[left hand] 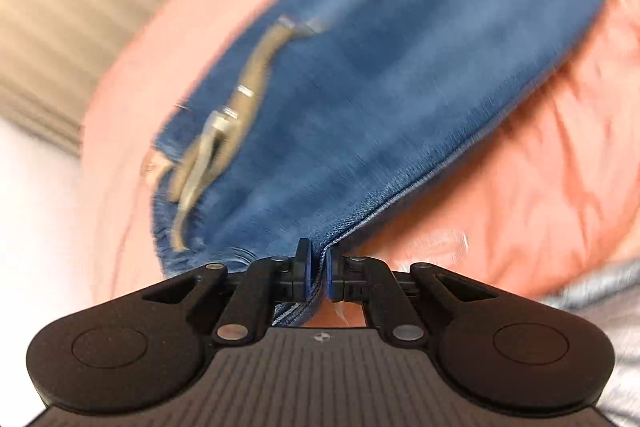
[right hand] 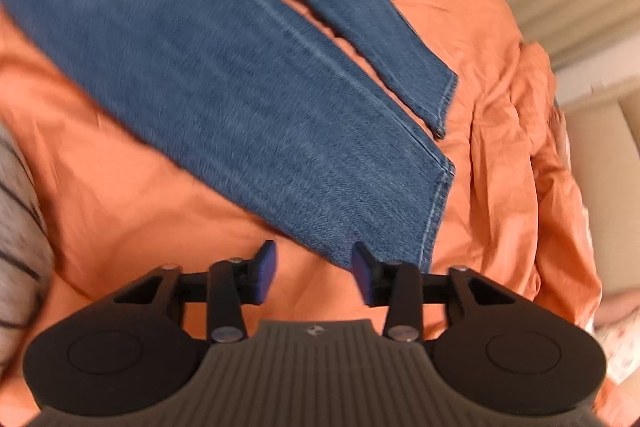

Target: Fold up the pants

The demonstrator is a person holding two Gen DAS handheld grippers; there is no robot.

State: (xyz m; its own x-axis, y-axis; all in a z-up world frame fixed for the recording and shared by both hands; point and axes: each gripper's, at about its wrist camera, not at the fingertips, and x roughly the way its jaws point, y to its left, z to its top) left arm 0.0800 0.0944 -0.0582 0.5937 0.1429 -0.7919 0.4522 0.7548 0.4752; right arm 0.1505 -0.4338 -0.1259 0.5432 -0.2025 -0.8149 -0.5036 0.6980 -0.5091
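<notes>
Closest to the left wrist camera, the left gripper is seen with its blue pads drawn narrowly together, and a fold of the blue denim pants is pinched between them at the fabric's near edge. From that grip the pants are spread away across an orange bedsheet. On the left part of the denim, a tan belt with metal fittings is seen running along the waist area; this view is blurred, so finer detail cannot be made out. A beige ribbed surface is visible beyond the sheet at the upper left, and a grey fabric at the lower right.

In the right wrist view, the right gripper is held with its fingers wide apart and nothing between them, just above the same orange bedsheet. The hem end of the nearer pant leg is found just beside the right-hand pad, its corner reaching in front of that finger. The farther pant leg is laid alongside, separated by a thin gap through which the sheet shows. A striped grey cloth is seen at the left edge.
</notes>
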